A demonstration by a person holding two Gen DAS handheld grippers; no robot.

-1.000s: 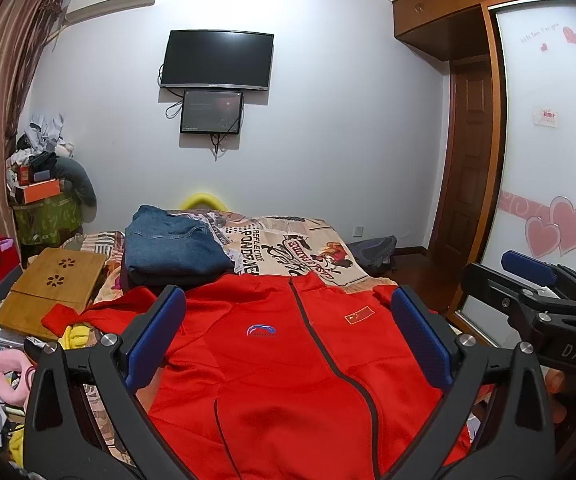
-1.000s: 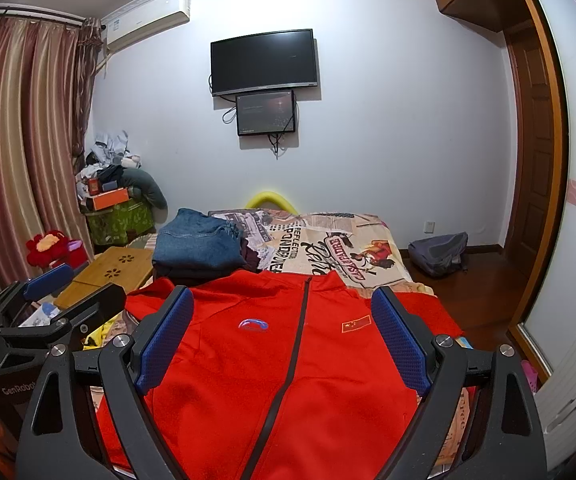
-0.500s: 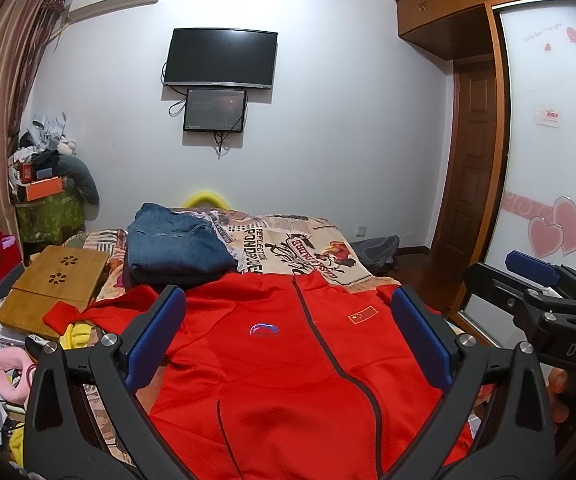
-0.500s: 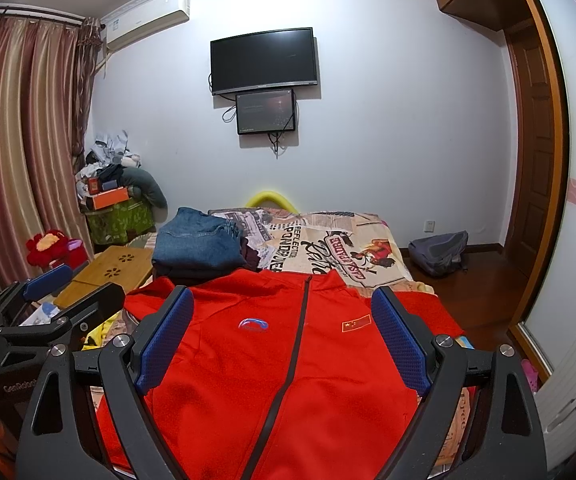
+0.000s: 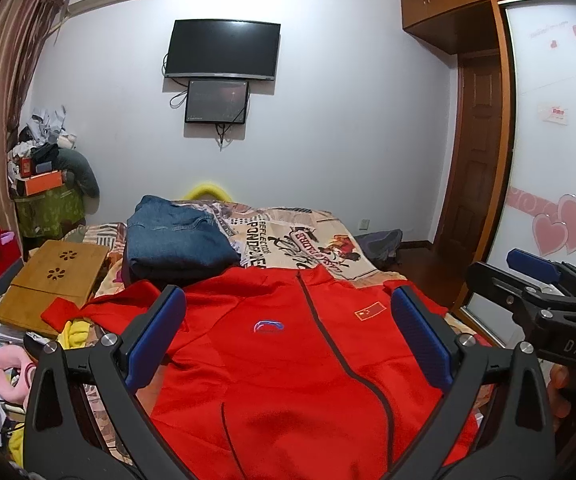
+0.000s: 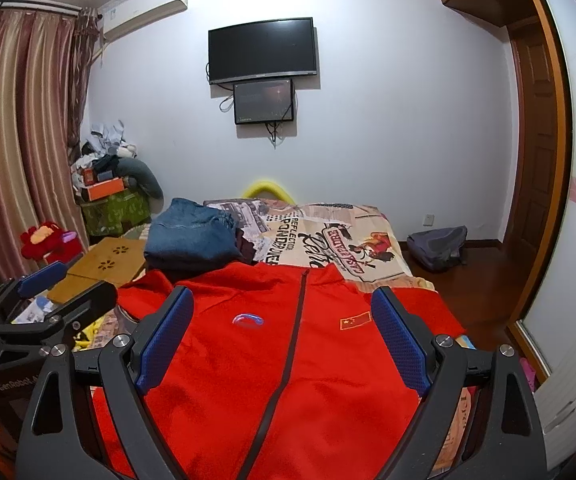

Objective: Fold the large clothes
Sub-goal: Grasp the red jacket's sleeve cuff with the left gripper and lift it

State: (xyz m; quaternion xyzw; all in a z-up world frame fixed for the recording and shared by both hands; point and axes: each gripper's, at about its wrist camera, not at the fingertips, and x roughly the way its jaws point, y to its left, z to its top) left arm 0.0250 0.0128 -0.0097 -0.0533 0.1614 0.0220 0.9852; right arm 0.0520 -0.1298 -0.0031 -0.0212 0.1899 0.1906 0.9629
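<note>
A large red zip-up jacket [image 5: 288, 360] lies spread face up on the bed, collar toward the far wall, with a dark zipper down the middle; the right wrist view shows the jacket [image 6: 279, 368] too. One sleeve cuff [image 5: 57, 312] reaches left onto the wooden tray. My left gripper [image 5: 288, 340] hovers open above the jacket's chest, nothing between its blue pads. My right gripper [image 6: 281, 340] is likewise open over the chest. Each gripper shows at the edge of the other's view.
Folded blue jeans [image 5: 175, 240] sit stacked behind the jacket on the patterned bedspread [image 5: 308, 240]. A wooden lap tray [image 5: 55, 276] lies at the bed's left edge, with clutter and toys beyond. A grey backpack [image 6: 438, 248] rests on the floor by the door.
Both grippers stay open and nearly still; the left wrist view has shifted very slightly, the jacket is unmoved.
</note>
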